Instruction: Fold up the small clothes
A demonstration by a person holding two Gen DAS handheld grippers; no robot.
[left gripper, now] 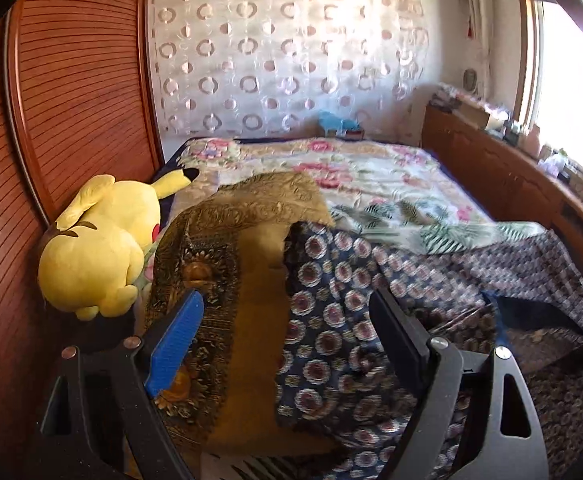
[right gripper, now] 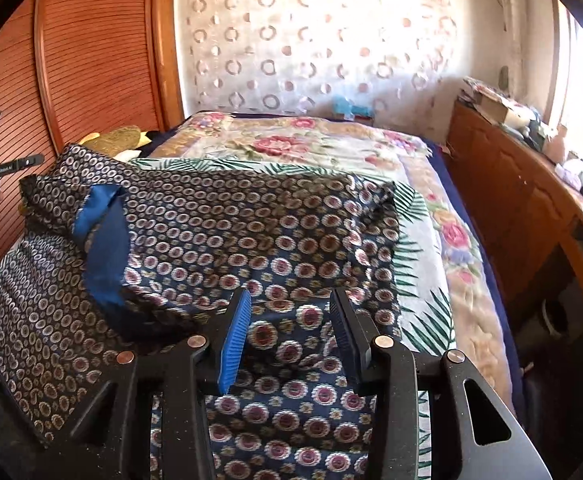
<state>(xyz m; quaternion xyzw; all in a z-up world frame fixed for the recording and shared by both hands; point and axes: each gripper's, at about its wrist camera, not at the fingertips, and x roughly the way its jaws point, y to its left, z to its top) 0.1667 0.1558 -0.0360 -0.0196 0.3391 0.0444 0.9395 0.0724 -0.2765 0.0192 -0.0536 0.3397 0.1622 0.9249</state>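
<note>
Both tongs stand open and hold nothing: the left tongs (left gripper: 287, 316) hover over an ochre patterned cloth (left gripper: 227, 280), and the right tongs (right gripper: 289, 326) hover over the navy medallion-print garment (right gripper: 251, 240), which lies spread on the bed (right gripper: 311, 136), one corner turned back to show blue lining (right gripper: 103, 240). A yellow plush toy (left gripper: 99, 248) lies just beside the ochre cloth. The garment's near edge is cut off by the tongs' frames, and the clutter on the wooden sideboard (left gripper: 503, 184) is too blurred to identify.
</note>
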